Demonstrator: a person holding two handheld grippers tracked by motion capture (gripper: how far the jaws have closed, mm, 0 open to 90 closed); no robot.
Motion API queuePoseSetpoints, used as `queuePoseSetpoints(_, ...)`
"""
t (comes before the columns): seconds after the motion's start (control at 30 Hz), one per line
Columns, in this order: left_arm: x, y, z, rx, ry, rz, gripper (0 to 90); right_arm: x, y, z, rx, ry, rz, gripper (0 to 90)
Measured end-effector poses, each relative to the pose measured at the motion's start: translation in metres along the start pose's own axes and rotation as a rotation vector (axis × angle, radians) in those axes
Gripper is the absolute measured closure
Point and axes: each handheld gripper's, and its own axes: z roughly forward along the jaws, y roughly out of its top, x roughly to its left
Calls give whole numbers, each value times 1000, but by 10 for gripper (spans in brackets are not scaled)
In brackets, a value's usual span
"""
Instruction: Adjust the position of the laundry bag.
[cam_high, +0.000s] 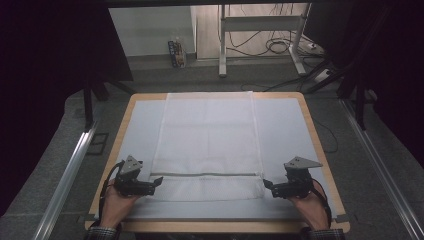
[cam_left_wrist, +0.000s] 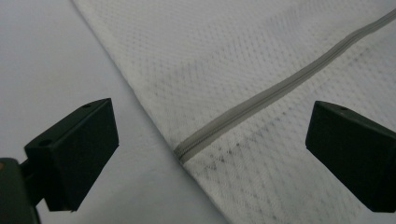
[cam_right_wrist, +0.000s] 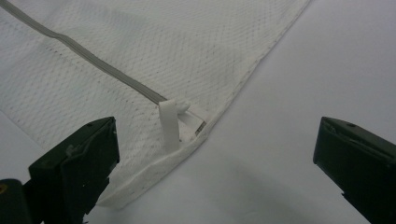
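White mesh laundry bag (cam_high: 207, 145) flat on pale-covered surface (cam_high: 285, 125), long axis running away from the person, grey zipper (cam_high: 207, 174) across the near end. Left claw (cam_high: 156, 181) wide open, holding nothing, poised at the bag's near left edge where the zipper ends (cam_left_wrist: 182, 151). Right claw (cam_high: 269, 185) likewise wide open and empty, at the near right corner, zipper pull tab (cam_right_wrist: 169, 123) just ahead between the jaws. Judged step: approach before grasp, nothing gripped yet. Next move likely needs the left claw pinching mesh beside the zipper end to anchor, the right claw closing on the small white tab; thin, floppy target, easy to miss. Bag looks flat and empty; contents, if any, cannot be told.
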Motion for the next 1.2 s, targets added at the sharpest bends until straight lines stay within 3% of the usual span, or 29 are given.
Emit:
queuePoseSetpoints(0.1,6,2,3,-5,-9,-45,70,-2,1,7,17,-13,-4,0)
queuePoseSetpoints(0.37,15,7,14,-19,-17,-75,130,-5,12,16,57,-12,11,43)
queuePoseSetpoints(0.47,17,11,22,-2,-9,-55,145,-5,16,24,79,-23,5,73)
queuePoseSetpoints(0.57,16,17,30,19,4,-13,141,-8,21,30,85,-19,4,183)
queuePoseSetpoints(0.77,15,27,43,30,42,35,147,-15,29,43,90,-33,-28,290)
queuePoseSetpoints(1.0,25,36,54,16,58,38,228,-24,43,60,60,-53,-4,310)
queuePoseSetpoints(1.07,30,38,58,18,81,33,237,-27,47,67,56,-60,1,310)
queuePoseSetpoints(1.13,39,42,62,18,95,6,257,-29,53,76,62,-78,-4,353)
queuePoseSetpoints(1.2,44,43,64,21,110,-23,336,-30,57,80,62,-97,-13,414)
